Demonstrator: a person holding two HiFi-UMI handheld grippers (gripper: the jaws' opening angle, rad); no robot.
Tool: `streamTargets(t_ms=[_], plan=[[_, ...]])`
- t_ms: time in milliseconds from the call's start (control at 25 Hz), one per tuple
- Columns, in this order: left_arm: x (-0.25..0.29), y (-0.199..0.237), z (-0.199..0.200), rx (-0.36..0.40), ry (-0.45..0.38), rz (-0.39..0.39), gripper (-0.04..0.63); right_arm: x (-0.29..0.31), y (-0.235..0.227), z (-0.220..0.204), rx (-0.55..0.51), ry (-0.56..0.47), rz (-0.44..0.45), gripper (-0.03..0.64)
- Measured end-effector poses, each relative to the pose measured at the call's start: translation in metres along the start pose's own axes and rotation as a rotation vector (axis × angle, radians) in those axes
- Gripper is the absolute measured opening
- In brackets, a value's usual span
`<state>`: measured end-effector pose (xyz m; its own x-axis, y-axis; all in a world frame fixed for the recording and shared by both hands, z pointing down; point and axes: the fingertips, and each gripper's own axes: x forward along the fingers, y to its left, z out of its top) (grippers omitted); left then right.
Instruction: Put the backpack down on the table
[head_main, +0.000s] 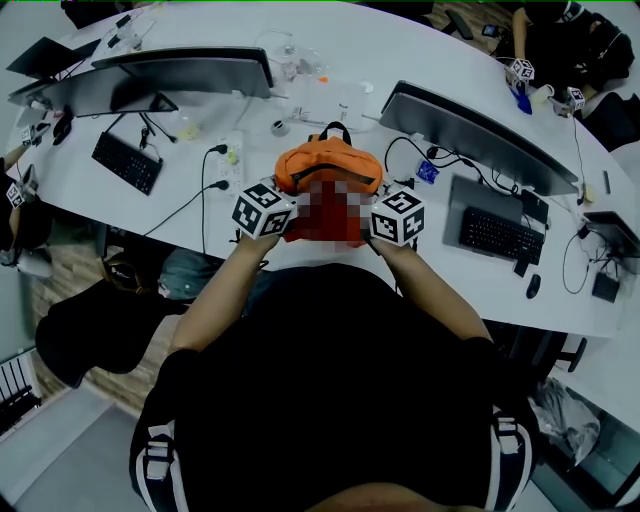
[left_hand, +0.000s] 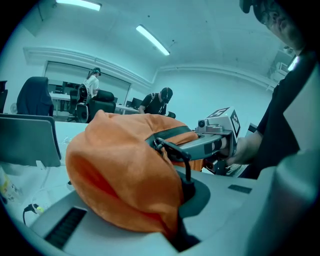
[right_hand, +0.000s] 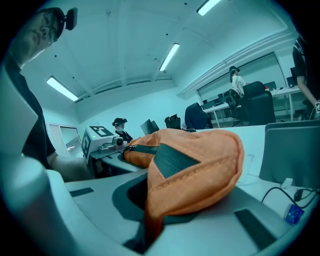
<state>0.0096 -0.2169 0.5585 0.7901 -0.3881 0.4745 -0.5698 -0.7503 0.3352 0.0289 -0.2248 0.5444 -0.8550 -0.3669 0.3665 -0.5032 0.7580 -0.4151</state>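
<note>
Curved white table (head_main: 420, 55) bearing monitors (head_main: 190, 72) and keyboards (head_main: 126, 162) lies beneath orange backpack (head_main: 328, 165).

White curved table (head_main: 400, 45), dark monitors (head_main: 190, 72), black keyboards (head_main: 127, 162), trailing cables (head_main: 188, 202)

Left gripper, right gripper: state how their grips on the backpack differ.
Left gripper pinches the backpack fabric beside a black zipper pull; right gripper pinches a seamed edge below a dark patch. Left holds its left side, right its right. Both are shut on orange fabric.
</note>
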Motion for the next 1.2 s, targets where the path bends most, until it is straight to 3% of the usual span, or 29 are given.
streamTargets(t_ms=[520, 1200], plan=[[0.022, -0.002, -0.048, -0.069, 0.064, -0.059, 0.049, 0.005, -0.017, -0.055, 0.067, 0.084, 0.013, 0.035], [0.052, -0.001, -0.116, -0.129, 0.21, -0.113, 0.049, 0.014, -0.037, -0.13, 0.163, 0.177, -0.006, 0.035]])
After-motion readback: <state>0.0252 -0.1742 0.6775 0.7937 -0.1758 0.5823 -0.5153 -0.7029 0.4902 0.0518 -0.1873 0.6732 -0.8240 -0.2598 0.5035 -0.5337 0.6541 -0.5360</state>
